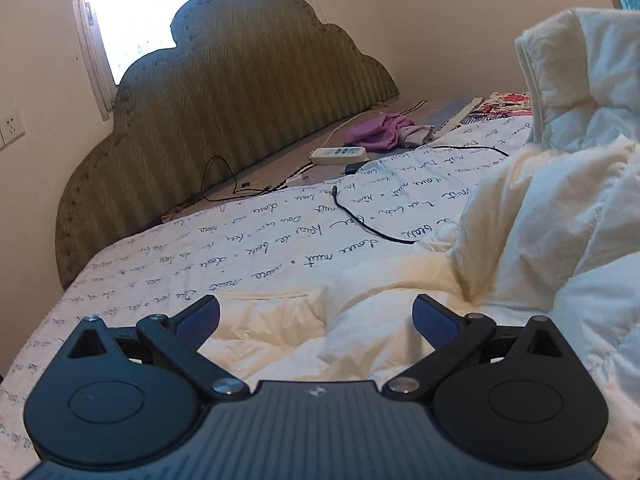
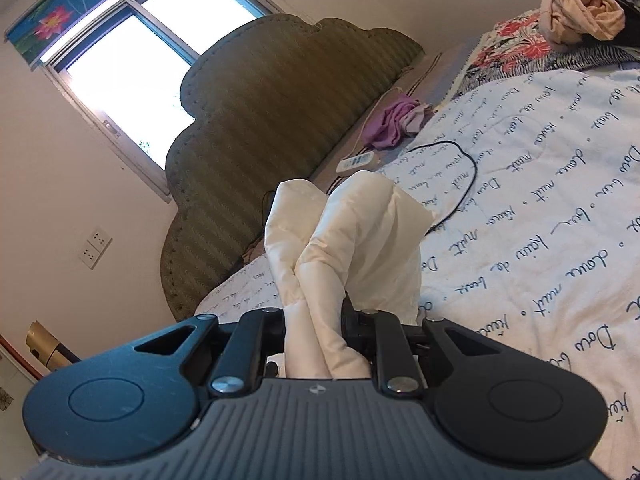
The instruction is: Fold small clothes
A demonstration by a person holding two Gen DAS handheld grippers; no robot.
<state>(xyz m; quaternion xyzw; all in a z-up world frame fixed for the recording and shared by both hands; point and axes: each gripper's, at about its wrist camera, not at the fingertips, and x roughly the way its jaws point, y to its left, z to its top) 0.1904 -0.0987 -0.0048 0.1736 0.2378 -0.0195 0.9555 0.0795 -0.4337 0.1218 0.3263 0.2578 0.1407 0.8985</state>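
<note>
A cream-white padded garment (image 1: 520, 240) lies crumpled on the bed, its right part lifted high at the right edge of the left wrist view. My left gripper (image 1: 316, 312) is open just above a flat part of the garment, blue pads (image 1: 200, 320) wide apart, holding nothing. My right gripper (image 2: 314, 320) is shut on a bunched fold of the same garment (image 2: 344, 240), which sticks up between its fingers above the bed.
The bed has a white cover with script writing (image 1: 280, 248) and a green scalloped headboard (image 1: 224, 120). A black cable (image 1: 360, 220), a white power strip (image 1: 340, 155) and a purple cloth (image 1: 380, 130) lie near the headboard. A floral blanket with crumpled clothes (image 2: 580, 4) is far right.
</note>
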